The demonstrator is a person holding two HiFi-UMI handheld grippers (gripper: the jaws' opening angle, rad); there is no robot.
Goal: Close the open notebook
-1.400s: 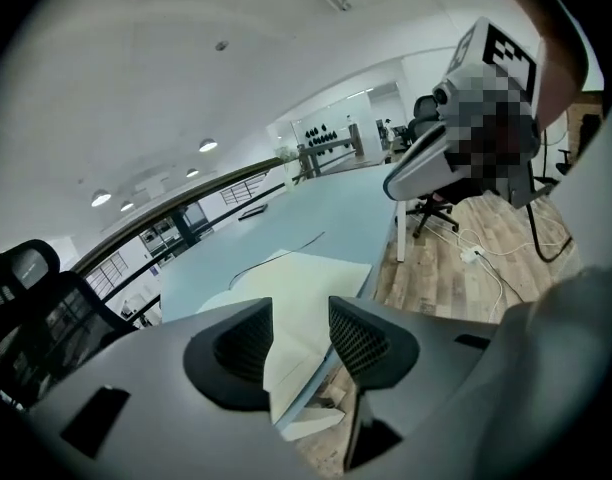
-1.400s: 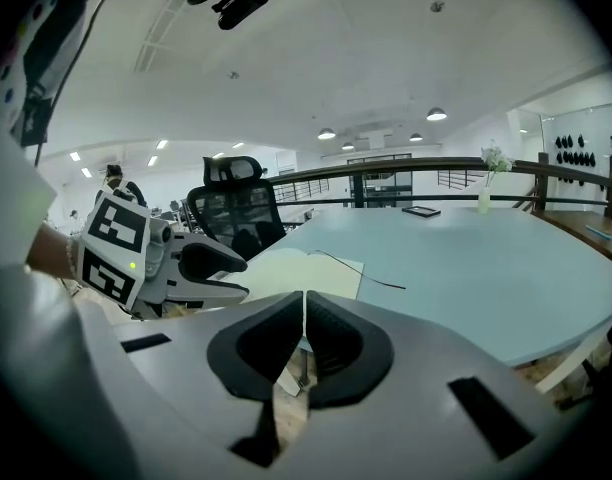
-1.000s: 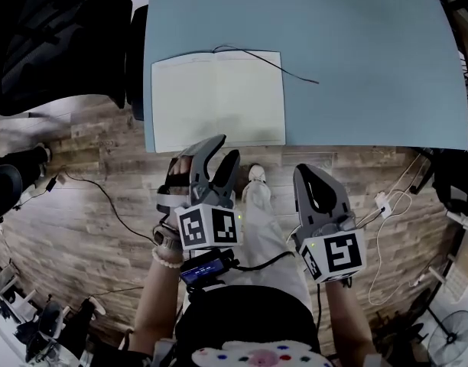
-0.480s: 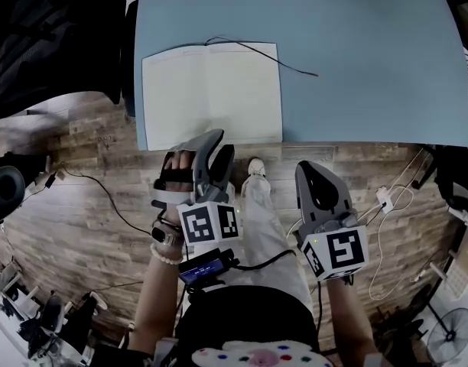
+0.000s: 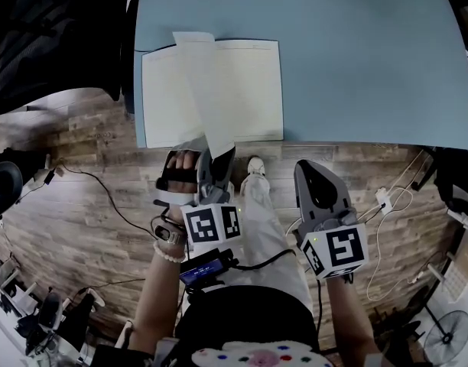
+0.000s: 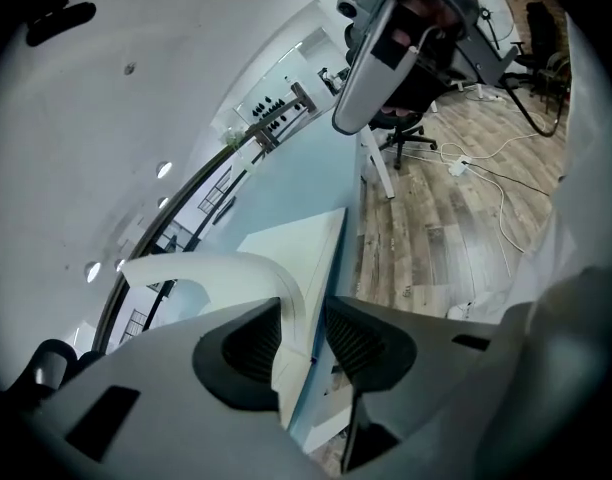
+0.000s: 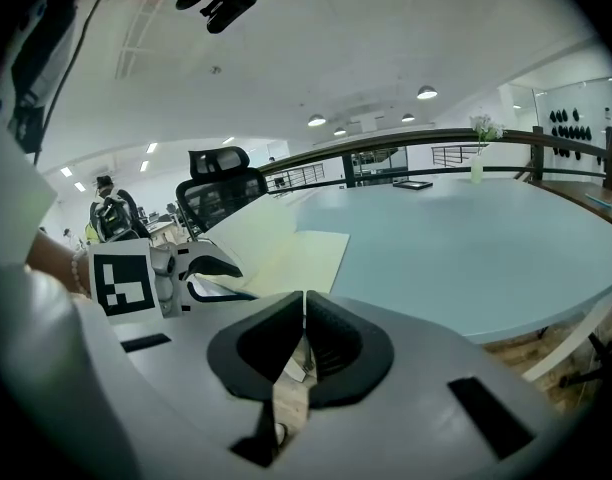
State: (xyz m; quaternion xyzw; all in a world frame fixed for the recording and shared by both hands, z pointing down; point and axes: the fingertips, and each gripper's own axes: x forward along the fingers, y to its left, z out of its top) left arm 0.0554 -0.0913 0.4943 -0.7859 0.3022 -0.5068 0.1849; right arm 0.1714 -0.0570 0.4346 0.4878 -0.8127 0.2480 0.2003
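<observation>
- Left gripper view shows the left gripper (image 6: 304, 313) with its fingers (image 6: 248, 343) released. They have just been closing, and a lifted page (image 6: 226, 266) stands between them.
- That sheet leans against the pad at this view's left. A gap shows between it and the other pad, so nothing is clamped.
- In the right gripper view, the right gripper (image 7: 302, 300) has its fingers clenched together with nothing between them.
- In the head view, the page (image 5: 207, 90) stands up from the open notebook (image 5: 253, 90) close to the spine. It slants towards the near edge, and its lower corner reaches the tips of the left gripper (image 5: 217, 157).
- The notebook lies spread flat on the pale blue tabletop (image 5: 356, 60), in its near left corner. Its near edge runs just beside the tabletop's near edge, and both cream pages face up.
- The right gripper (image 5: 310, 168) hangs over the wooden floor (image 5: 89, 205), near the tabletop's edge. It is to the right of the left gripper and well apart from the notebook.
- Each gripper carries a marker cube, the left cube (image 5: 211, 226) and the right cube (image 5: 339, 252), nearest the person.
- A black office chair (image 5: 50, 37) stands beside the tabletop's left edge, and a white cable (image 5: 383, 235) trails on the floor to the right.
</observation>
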